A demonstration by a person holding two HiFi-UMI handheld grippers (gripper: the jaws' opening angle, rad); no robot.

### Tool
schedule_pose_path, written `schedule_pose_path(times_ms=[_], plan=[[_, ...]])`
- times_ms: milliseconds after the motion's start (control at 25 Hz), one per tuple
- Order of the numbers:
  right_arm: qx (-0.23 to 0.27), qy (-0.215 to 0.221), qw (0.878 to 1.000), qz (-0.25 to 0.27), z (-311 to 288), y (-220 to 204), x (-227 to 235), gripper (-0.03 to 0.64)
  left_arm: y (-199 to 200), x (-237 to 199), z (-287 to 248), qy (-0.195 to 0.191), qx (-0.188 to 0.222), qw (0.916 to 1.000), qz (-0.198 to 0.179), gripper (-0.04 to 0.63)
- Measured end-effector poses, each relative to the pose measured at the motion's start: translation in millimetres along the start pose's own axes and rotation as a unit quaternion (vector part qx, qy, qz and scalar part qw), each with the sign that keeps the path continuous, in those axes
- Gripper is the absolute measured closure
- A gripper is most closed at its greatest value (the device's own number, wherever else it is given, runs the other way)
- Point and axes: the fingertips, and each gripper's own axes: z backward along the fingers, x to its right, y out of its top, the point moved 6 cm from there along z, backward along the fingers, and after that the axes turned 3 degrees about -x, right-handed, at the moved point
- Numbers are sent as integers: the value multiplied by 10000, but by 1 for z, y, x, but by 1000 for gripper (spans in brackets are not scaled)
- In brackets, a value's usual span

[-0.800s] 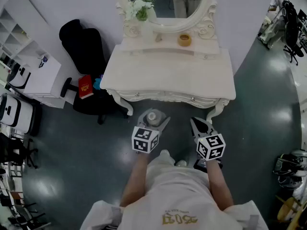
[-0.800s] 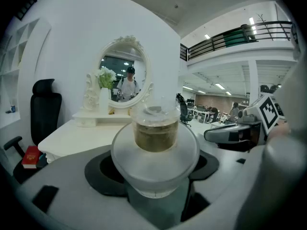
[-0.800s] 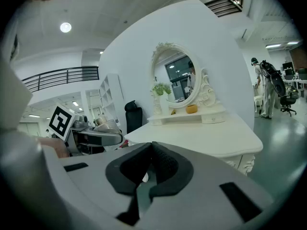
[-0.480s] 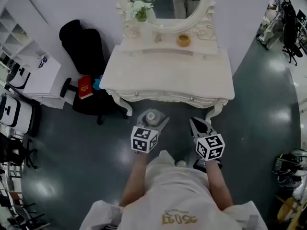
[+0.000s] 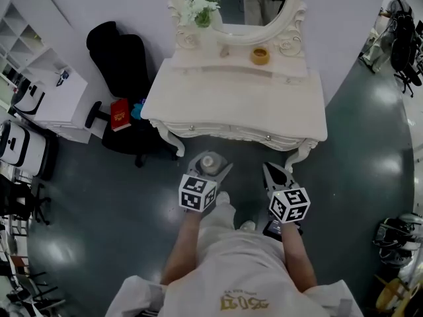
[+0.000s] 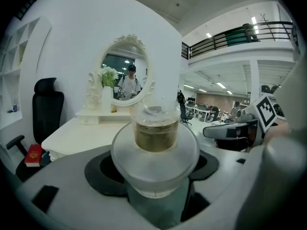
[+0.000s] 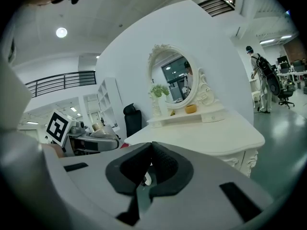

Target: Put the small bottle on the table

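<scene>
We are pinching the small bottle (image 6: 154, 133) in the left gripper (image 5: 210, 166), off the table's (image 5: 231, 107) front edge. The right gripper (image 7: 150, 164) is hanging pressed together.

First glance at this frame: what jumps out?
The small bottle, clear-capped and clamped in the left gripper, fills the left gripper view. Just ahead of both grippers stands an ornate white dressing table with an oval mirror at its back. The right gripper is level with the left one, its jaws together on nothing.
</scene>
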Motion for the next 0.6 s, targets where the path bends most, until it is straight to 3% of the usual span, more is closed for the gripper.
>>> schedule_pose_path(times_ms=[280, 600], plan=[[-143, 88, 9997, -151, -55, 4, 2, 604, -1, -42, -21, 44, -115, 9999, -8, 245], [-318, -178, 9991, -218, -151, 27, 12, 604, 29, -137, -77, -143, -198, 9996, 112, 245]])
